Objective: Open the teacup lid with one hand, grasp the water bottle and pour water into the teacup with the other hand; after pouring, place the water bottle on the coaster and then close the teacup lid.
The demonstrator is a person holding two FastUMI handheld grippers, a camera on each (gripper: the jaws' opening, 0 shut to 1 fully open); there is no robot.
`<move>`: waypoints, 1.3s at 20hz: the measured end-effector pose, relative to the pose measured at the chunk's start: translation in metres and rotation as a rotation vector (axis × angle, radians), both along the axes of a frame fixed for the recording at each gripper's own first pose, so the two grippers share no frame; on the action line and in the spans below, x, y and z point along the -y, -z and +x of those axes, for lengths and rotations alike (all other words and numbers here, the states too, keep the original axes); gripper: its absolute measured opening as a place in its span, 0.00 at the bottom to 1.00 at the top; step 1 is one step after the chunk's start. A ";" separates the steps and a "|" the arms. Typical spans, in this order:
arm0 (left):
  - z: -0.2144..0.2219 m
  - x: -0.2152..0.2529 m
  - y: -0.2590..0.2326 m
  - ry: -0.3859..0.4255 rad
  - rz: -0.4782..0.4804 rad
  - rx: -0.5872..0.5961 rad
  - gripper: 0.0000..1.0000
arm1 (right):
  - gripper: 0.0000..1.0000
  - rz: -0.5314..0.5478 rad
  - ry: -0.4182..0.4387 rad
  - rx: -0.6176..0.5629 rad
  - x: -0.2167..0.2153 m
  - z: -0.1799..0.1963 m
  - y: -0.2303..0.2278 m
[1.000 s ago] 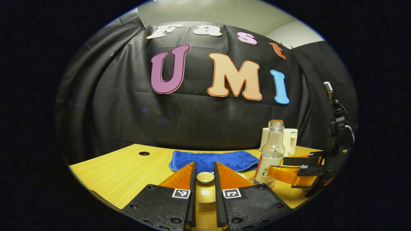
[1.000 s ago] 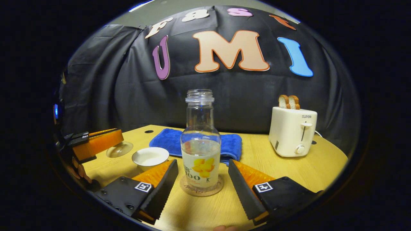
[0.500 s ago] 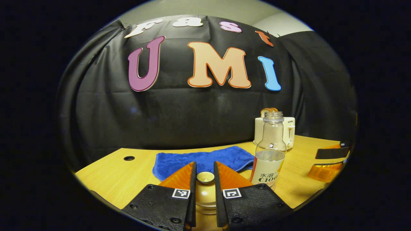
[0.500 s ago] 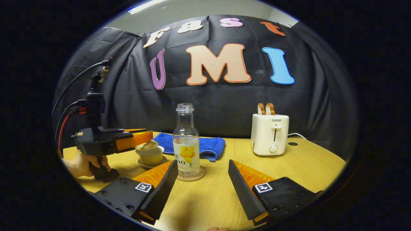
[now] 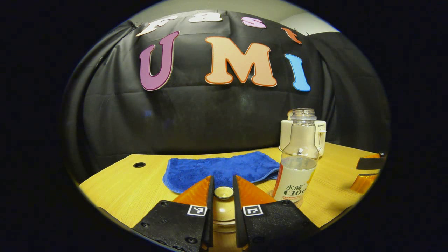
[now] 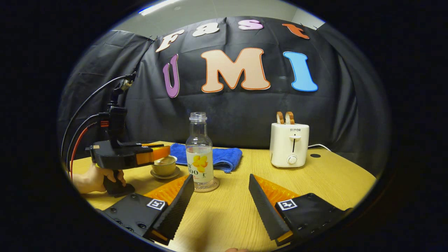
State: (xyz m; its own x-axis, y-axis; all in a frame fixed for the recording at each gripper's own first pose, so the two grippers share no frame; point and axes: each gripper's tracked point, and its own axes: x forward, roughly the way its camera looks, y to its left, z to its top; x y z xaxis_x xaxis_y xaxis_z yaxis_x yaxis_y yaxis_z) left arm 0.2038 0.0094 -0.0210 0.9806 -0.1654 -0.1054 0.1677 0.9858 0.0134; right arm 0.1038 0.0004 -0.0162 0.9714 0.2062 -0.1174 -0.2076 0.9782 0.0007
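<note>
Gripping the lid knob (image 5: 223, 192), left claw (image 5: 223, 189) pinches it at 6 o'clock; water bottle (image 5: 298, 159) upright at 4 o'clock before blue towel (image 5: 220, 169). Right gripper view: right claw (image 6: 220, 196) spread wide, holding nothing; bottle on coaster (image 6: 207, 187), teacup (image 6: 164, 166) at 9 o'clock, toaster (image 6: 289, 144) at 2 o'clock on desk (image 6: 332, 175).

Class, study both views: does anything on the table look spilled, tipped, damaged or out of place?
Nothing stands out. The water bottle stands upright on its coaster, uncapped. The lid's knob sits between the left gripper's fingers over the teacup. No spill shows on the table.
</note>
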 end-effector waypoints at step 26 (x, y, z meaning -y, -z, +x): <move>-0.148 -0.023 -0.019 -0.136 -0.020 0.093 0.97 | 0.99 0.025 0.063 0.096 0.023 -0.060 -0.018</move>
